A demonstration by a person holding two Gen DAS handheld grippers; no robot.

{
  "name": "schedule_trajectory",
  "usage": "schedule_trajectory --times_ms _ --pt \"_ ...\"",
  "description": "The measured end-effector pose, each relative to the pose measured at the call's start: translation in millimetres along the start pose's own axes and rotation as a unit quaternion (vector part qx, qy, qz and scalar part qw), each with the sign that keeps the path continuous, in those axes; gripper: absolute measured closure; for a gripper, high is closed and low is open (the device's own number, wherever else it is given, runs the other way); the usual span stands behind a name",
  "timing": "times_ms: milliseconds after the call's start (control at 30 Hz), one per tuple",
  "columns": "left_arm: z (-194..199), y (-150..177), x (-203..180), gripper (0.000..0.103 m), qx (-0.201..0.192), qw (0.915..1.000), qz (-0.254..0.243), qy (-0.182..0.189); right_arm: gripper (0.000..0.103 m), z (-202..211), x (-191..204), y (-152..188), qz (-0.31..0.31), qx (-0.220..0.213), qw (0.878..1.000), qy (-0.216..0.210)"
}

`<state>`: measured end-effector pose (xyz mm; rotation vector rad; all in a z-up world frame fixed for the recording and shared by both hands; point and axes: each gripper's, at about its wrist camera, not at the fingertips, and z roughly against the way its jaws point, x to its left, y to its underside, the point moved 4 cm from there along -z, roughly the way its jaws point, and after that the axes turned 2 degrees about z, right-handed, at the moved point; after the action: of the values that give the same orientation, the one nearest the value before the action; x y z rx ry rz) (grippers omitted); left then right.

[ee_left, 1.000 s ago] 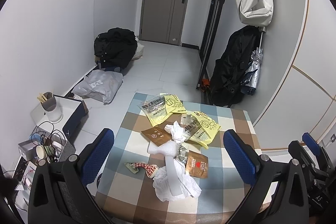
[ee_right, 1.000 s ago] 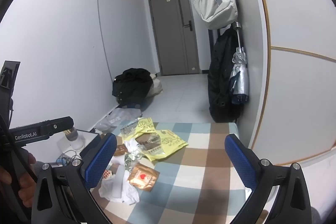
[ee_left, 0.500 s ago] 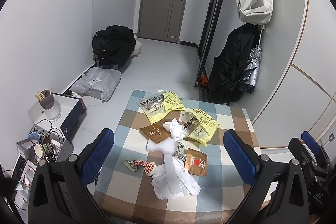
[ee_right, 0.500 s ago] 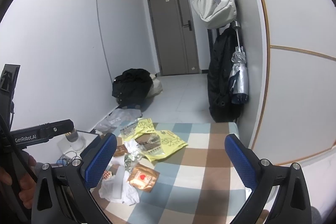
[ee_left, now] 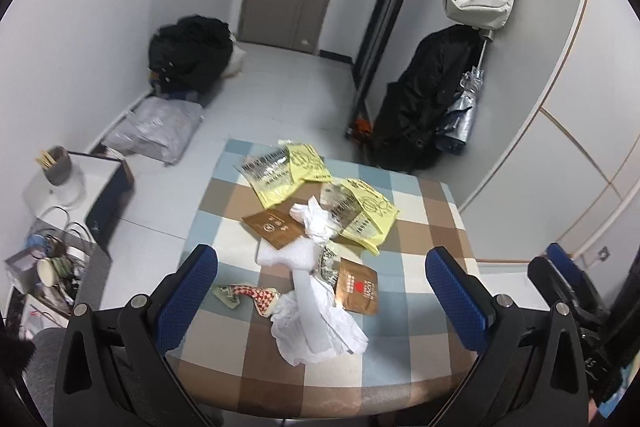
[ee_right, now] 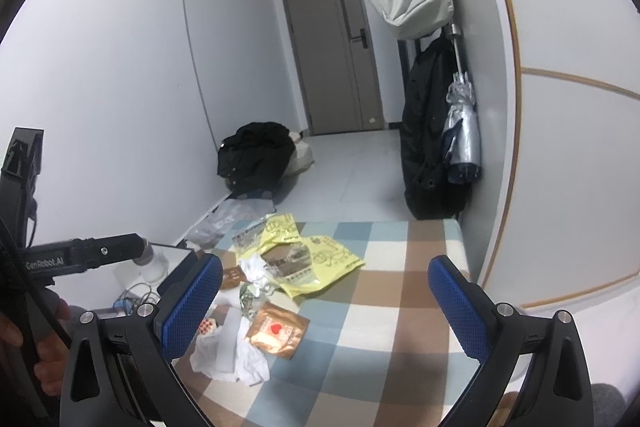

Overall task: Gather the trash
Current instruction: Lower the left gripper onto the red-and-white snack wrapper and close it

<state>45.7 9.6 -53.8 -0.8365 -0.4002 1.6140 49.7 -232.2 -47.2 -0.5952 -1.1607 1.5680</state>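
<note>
Trash lies in a heap on a checked tablecloth (ee_left: pixel 416 211): two yellow plastic bags (ee_left: pixel 366 211), a brown packet (ee_left: pixel 274 227), a copper sachet with a red heart (ee_left: pixel 357 285), crumpled white tissue and wrapping (ee_left: pixel 320 331), a white foam piece (ee_left: pixel 280 253), and a red-checked wrapper (ee_left: pixel 246 295). My left gripper (ee_left: pixel 320 301) hovers open above the near end of the heap, touching nothing. My right gripper (ee_right: pixel 326 307) is open over the table's right half, with the sachet (ee_right: pixel 276 333) and yellow bags (ee_right: pixel 320 259) at its lower left. Both hold nothing.
Left of the table stand a white side unit with a cup of sticks (ee_left: pixel 56 167), a dark box (ee_left: pixel 110 199) and cluttered cups. On the floor beyond lie a grey parcel bag (ee_left: pixel 156 129) and black clothing (ee_left: pixel 188 53). A black coat, umbrella (ee_left: pixel 464 115) and white bag hang at right.
The left gripper has tilted and drawn closer to the heap, which now sits lower and larger in its view. The right gripper's view has barely shifted.
</note>
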Motion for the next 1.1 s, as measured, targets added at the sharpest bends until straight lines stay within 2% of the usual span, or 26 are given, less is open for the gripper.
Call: schedule_trajectory --times_ms 167,300,433,533,633,833,1000,1067,1100 --pt "-19.5 -1.6 20.8 0.001 0.037 0.9993 0.0 -0.004 0.0 -10.1 0.3 7.0 -0.001 0.006 1.0 -0.002" --pt "-38.4 2.8 40.1 0.001 0.071 0.9973 -0.008 -0.016 0.0 -28.7 -2.9 17.2 -0.009 0.037 0.999 -0.008" --pt "-61.5 13.5 56.1 0.001 0.123 0.9921 -0.015 -0.019 0.0 -45.6 -6.5 28.1 -0.016 0.063 0.998 -0.018" --pt "-74.1 19.1 66.0 0.002 0.148 0.9882 -0.019 -0.035 0.0 -56.7 -7.9 33.5 -0.013 0.076 0.997 -0.013" --pt "-83.2 26.6 68.0 0.002 0.171 0.9845 -0.03 -0.029 0.0 -64.6 -8.0 35.7 -0.003 0.08 0.997 -0.011" --pt "-96.1 39.0 67.8 0.002 0.194 0.9784 -0.059 -0.039 0.0 -79.2 -11.9 42.6 -0.006 0.098 0.995 -0.012" --pt "-101.4 40.3 70.7 0.002 0.201 0.9759 -0.061 -0.057 0.0 -84.8 -13.2 45.0 -0.014 0.104 0.994 -0.012" --pt "-104.2 41.1 71.1 0.006 0.206 0.9751 -0.055 -0.061 0.0 -85.7 -12.1 45.7 -0.014 0.106 0.994 -0.014" --pt "-105.9 41.0 71.6 0.012 0.209 0.9746 -0.051 -0.063 0.0 -86.6 -11.3 46.3 -0.014 0.108 0.994 -0.016"
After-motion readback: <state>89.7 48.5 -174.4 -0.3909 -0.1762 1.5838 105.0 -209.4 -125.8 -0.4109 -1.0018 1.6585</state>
